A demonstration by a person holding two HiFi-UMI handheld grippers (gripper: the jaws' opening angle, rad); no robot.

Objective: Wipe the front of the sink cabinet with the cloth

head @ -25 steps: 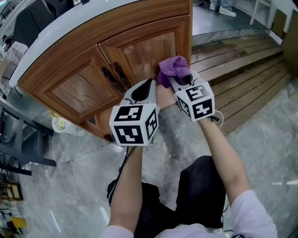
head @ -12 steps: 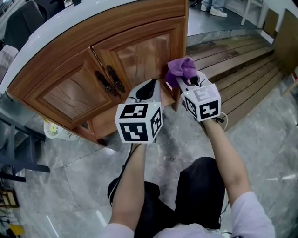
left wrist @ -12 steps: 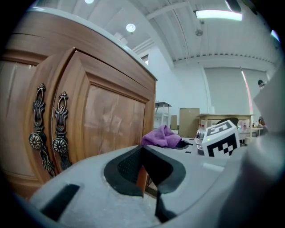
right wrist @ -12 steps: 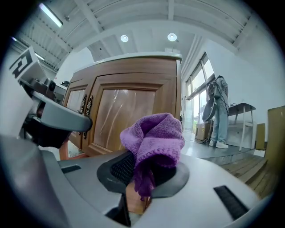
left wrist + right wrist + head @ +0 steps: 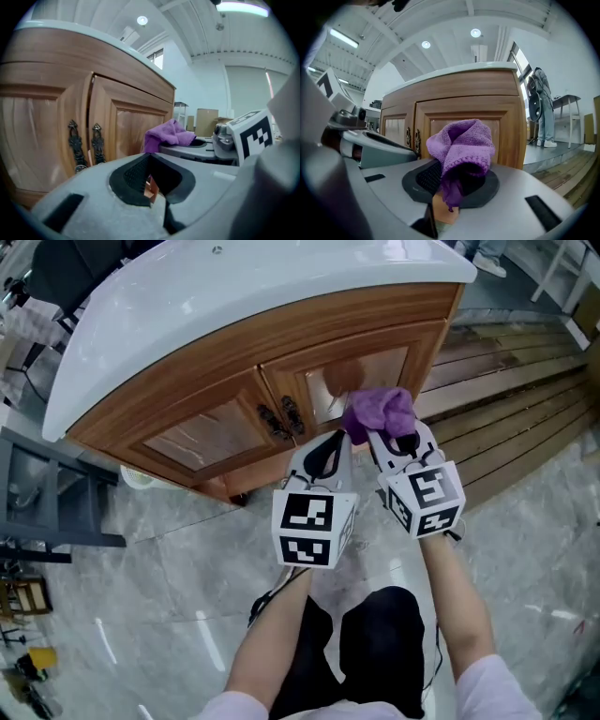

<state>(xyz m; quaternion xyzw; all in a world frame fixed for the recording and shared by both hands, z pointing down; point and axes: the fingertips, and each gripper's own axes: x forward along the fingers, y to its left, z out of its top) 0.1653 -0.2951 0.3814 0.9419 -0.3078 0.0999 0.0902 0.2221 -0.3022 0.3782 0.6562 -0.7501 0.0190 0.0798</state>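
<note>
The sink cabinet (image 5: pixel 234 381) has brown wood doors under a white top, with two dark metal handles (image 5: pixel 284 416) at the middle. A purple cloth (image 5: pixel 380 411) is bunched against the right door panel (image 5: pixel 468 119). My right gripper (image 5: pixel 394 435) is shut on the purple cloth (image 5: pixel 461 150), which spills up out of the jaws. My left gripper (image 5: pixel 328 444) hangs just left of it, shut and holding nothing, a little short of the door. In the left gripper view the handles (image 5: pixel 84 145) stand at the left and the cloth (image 5: pixel 166 136) at the centre.
A white basket (image 5: pixel 141 478) sits on the floor below the cabinet's left end. A grey metal frame (image 5: pixel 42 512) stands at the far left. Wooden decking (image 5: pixel 511 371) runs along the right. A person (image 5: pixel 541 110) stands beyond the cabinet's right end.
Both grippers have risen together, and the cloth has moved from the door's lower right edge up onto its panel. The head view now looks from higher, showing the white top.
</note>
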